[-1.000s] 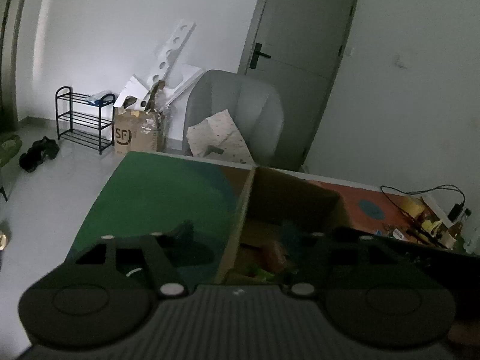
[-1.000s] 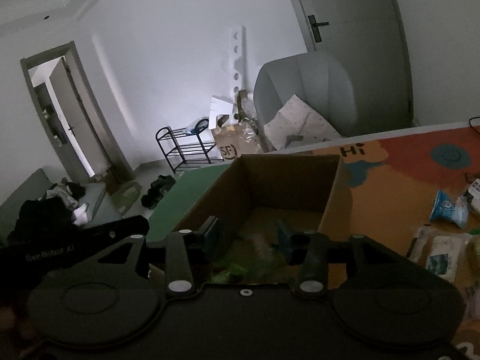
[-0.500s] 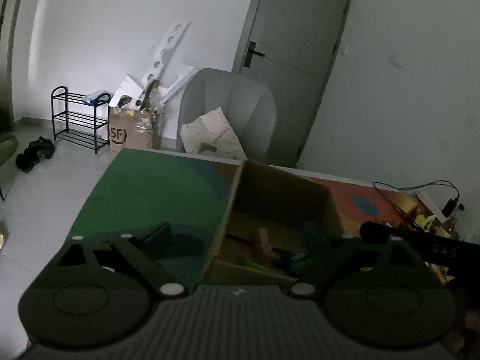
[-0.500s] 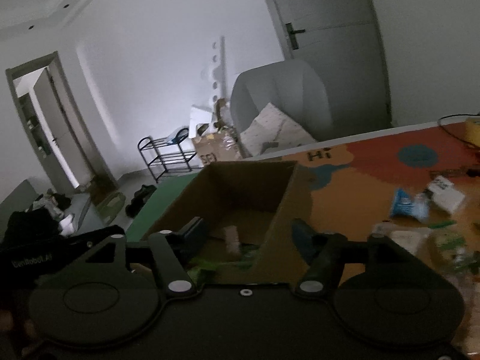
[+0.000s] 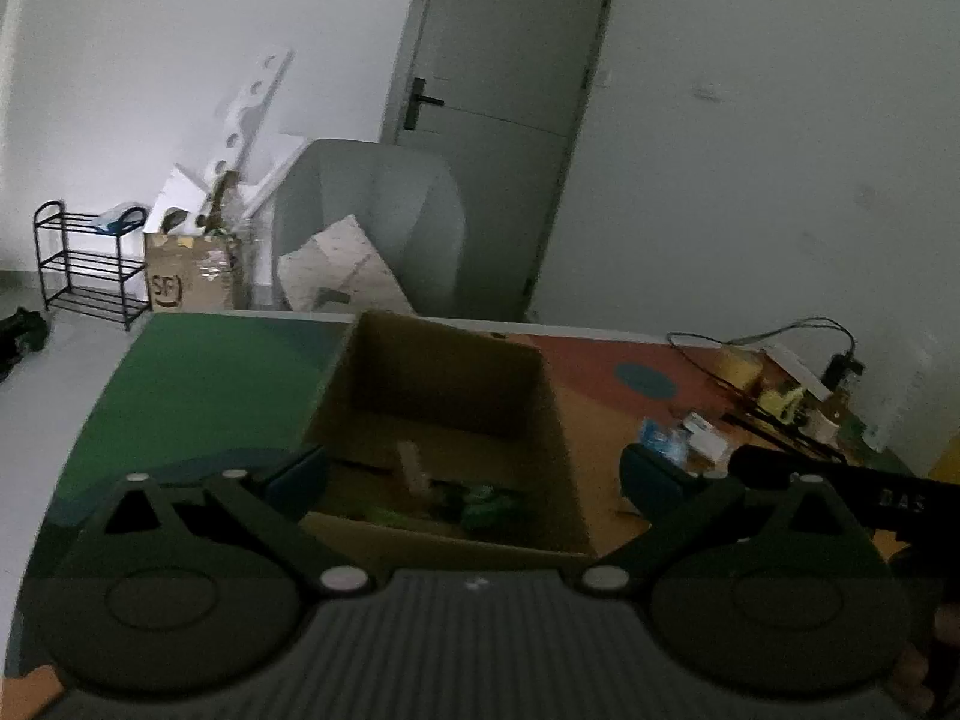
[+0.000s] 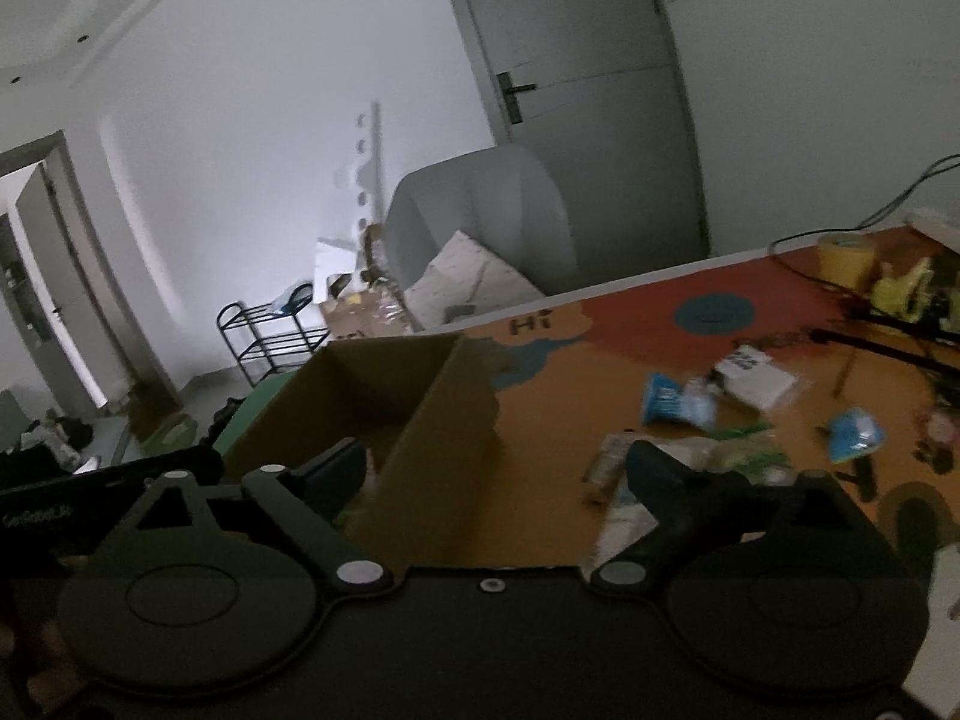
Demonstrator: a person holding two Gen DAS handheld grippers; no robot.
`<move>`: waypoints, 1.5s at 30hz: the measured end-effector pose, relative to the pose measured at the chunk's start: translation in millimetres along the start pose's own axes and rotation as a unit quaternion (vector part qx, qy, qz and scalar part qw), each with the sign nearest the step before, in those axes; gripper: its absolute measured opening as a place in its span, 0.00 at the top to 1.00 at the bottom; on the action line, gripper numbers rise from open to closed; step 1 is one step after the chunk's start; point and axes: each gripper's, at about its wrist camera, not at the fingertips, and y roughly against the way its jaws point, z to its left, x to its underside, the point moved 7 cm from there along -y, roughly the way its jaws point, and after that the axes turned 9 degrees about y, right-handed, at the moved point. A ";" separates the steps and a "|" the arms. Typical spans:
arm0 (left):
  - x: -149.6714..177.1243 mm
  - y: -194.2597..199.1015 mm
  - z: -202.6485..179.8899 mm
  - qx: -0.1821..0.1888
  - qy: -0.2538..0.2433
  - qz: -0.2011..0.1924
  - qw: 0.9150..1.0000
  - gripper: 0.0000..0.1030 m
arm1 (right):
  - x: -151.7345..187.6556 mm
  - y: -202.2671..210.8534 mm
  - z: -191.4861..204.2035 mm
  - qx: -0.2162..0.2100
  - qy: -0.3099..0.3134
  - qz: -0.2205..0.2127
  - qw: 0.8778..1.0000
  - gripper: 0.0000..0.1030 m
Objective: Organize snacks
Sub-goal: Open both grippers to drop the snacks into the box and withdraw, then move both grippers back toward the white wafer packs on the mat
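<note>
An open cardboard box (image 5: pixel 438 420) stands on the colourful table mat (image 5: pixel 198 372) and holds several snack packets (image 5: pixel 480 501). My left gripper (image 5: pixel 474 474) hovers over the box's near edge. Its jaws are opening wide, with nothing pressed between them. My right gripper (image 6: pixel 495 462) straddles the box's (image 6: pixel 384 396) near right corner, and its jaws are also opening without gripping anything. To the right, loose snacks lie on the mat: a blue packet (image 6: pixel 672 399), a white box (image 6: pixel 756 375), another blue packet (image 6: pixel 855 435) and pale packets (image 6: pixel 738 450).
A yellow tape roll (image 6: pixel 846 255), cables (image 6: pixel 888 336) and small items crowd the table's far right. Beyond the table stand a grey chair (image 5: pixel 372 222), a door (image 5: pixel 510 120), a printed carton (image 5: pixel 186 276) and a black shoe rack (image 5: pixel 90 264).
Both grippers' jaws have spread much wider. The right view has swung from over the box to the right, bringing the loose snacks into view. The box has drifted left in it.
</note>
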 end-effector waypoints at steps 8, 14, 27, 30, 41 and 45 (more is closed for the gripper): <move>12.1 -2.4 -27.4 0.028 -0.013 0.011 0.999 0.00 | 9.9 24.4 -31.8 0.034 -0.019 -0.010 0.999 0.00; 19.8 -2.0 -46.5 0.038 -0.020 0.017 0.999 0.00 | 23.3 38.0 -54.8 0.054 -0.044 -0.012 0.998 0.00; 48.7 -7.8 -78.9 0.064 -0.030 0.038 0.997 0.00 | 57.2 60.0 -94.1 0.097 -0.068 0.003 0.993 0.00; 55.4 -9.8 -86.3 0.072 -0.031 0.044 0.996 0.00 | 62.5 66.5 -103.5 0.109 -0.076 0.005 0.991 0.00; 76.3 -25.1 -115.9 0.108 -0.045 0.067 0.991 0.01 | 77.5 80.0 -127.1 0.140 -0.083 0.016 0.987 0.05; 82.5 -37.2 -122.2 0.109 -0.047 0.079 0.990 0.03 | 80.8 75.1 -132.2 0.138 -0.086 0.024 0.986 0.11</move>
